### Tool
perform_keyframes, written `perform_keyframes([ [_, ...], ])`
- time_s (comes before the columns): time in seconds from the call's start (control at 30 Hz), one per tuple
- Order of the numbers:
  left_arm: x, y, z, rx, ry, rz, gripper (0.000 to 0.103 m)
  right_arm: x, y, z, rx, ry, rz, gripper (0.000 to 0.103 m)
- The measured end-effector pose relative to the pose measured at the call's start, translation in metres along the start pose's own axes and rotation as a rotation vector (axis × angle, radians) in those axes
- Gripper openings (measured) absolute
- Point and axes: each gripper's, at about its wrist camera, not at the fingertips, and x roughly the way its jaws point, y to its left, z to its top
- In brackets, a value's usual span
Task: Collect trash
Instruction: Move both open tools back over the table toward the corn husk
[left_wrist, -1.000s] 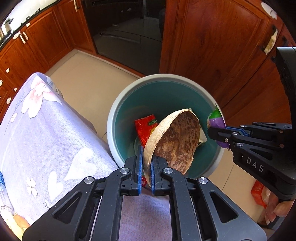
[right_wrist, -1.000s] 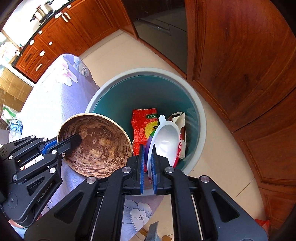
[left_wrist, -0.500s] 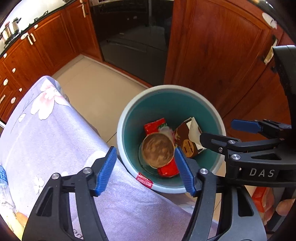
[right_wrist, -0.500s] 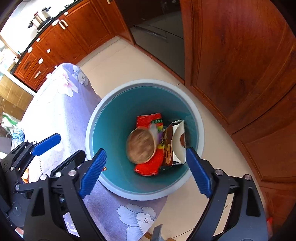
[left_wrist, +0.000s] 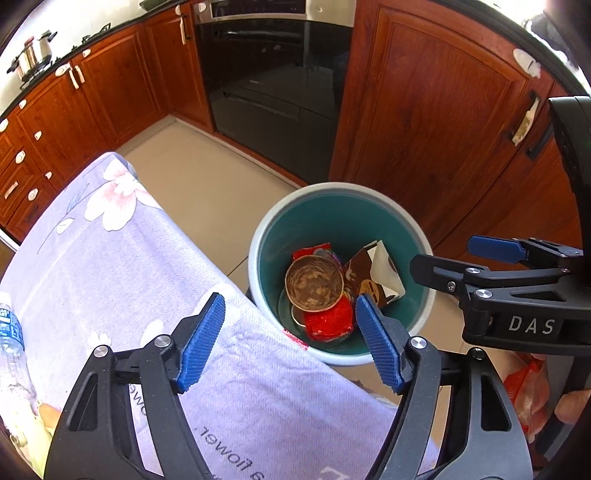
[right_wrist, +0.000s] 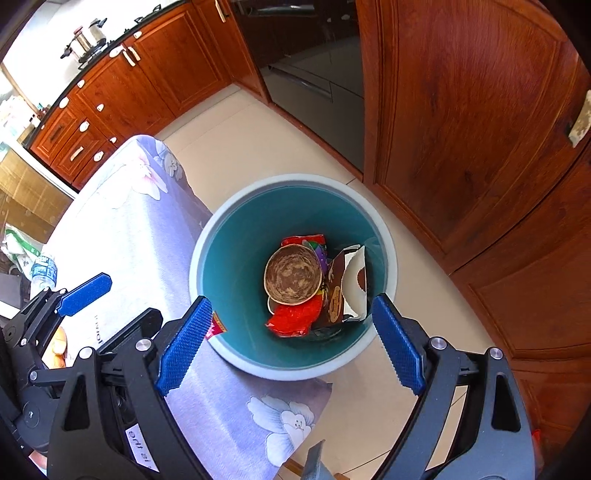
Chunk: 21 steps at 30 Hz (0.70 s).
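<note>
A teal bin with a pale rim (left_wrist: 340, 186) (right_wrist: 295, 181) stands on the floor beside the table. Inside it a brown-stained paper bowl (left_wrist: 314, 282) (right_wrist: 293, 275) lies on a red wrapper (left_wrist: 328, 321) (right_wrist: 293, 317), next to a brown-and-white carton (left_wrist: 376, 273) (right_wrist: 347, 291). My left gripper (left_wrist: 290, 301) (right_wrist: 129, 297) hovers over the table edge by the bin; its jaws are opening with nothing between them. My right gripper (right_wrist: 291, 302) (left_wrist: 447, 254) hangs open above the bin, empty.
The table under a lilac floral cloth (left_wrist: 110, 266) (right_wrist: 129, 221) carries a water bottle (left_wrist: 11, 339) (right_wrist: 42, 269). A small red scrap (right_wrist: 216, 326) pokes out at its edge by the bin. Wooden cabinets and a dark oven (left_wrist: 273, 74) ring the tiled floor. An orange bag (left_wrist: 528, 391) lies low right.
Both grippers went from shut to open. The bowl left the left jaws and the white-and-purple piece left the right jaws; the bowl now lies in the bin. Both grippers have risen.
</note>
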Motion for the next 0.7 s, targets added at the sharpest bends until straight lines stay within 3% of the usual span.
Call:
perform_keyframes([
  [0.4,-0.051,0.025,-0.026,-0.047,-0.065,0.010,0.082,-0.040,0.040,-0.022,-0.053,-0.056,0.007,0.085],
  [0.5,-0.065,0.039,-0.038,-0.065,-0.081,0.026,0.084,-0.049,0.059,-0.029,-0.083,-0.075,0.014,0.093],
  [0.7,-0.088,0.080,-0.070,-0.133,-0.091,0.064,0.085,-0.053,0.103,-0.042,-0.146,-0.074,0.042,0.093],
])
